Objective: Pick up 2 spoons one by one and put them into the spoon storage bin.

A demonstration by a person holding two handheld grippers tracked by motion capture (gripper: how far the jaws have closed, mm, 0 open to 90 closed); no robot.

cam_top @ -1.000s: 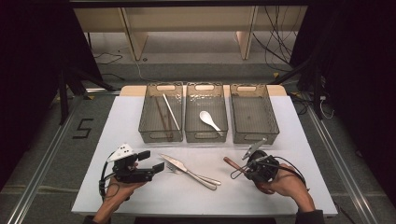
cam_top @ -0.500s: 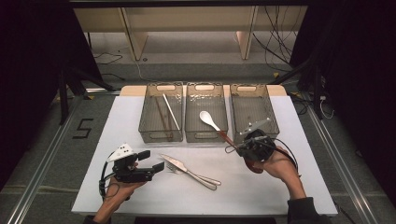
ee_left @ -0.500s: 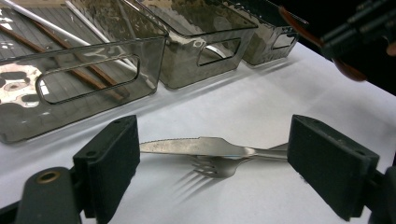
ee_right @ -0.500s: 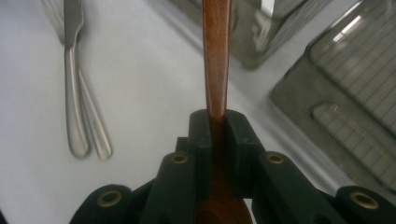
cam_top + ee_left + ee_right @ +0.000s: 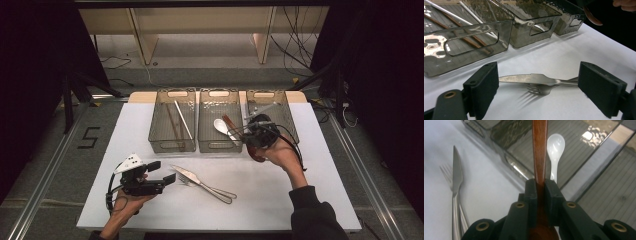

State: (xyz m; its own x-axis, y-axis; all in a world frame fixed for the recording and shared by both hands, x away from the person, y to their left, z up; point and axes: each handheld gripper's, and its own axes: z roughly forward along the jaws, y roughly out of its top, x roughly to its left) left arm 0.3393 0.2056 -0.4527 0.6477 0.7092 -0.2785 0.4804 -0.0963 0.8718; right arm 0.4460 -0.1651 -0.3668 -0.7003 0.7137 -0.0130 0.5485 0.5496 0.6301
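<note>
A dark room surrounds a white table (image 5: 280, 200) that stands on a grey floor (image 5: 45, 150) marked with a black figure five (image 5: 89, 137); metal rails run along both sides of it, cables lie loose on the floor behind, and pale wooden furniture legs rise beyond the far edge. Three smoky clear plastic bins sit side by side at the back of the table. The left bin (image 5: 172, 143) holds long thin sticks, some brown and one white. The middle bin (image 5: 218, 142) holds a white spoon (image 5: 221, 126). The right bin (image 5: 272, 97) stands just behind the right gripper (image 5: 246, 131). That gripper is clamped on a brown wooden spoon (image 5: 539, 150), its handle pointing out over the middle bin above the white spoon and its bowl hanging below the hand near the table. On the bare tabletop in front of the bins a metal knife (image 5: 190, 176) lies across a metal fork (image 5: 210, 188), touching it. The left gripper (image 5: 160, 176) is held low near the front left of the table with its jaws spread wide and nothing between the pads, pointing at the knife and fork.
</note>
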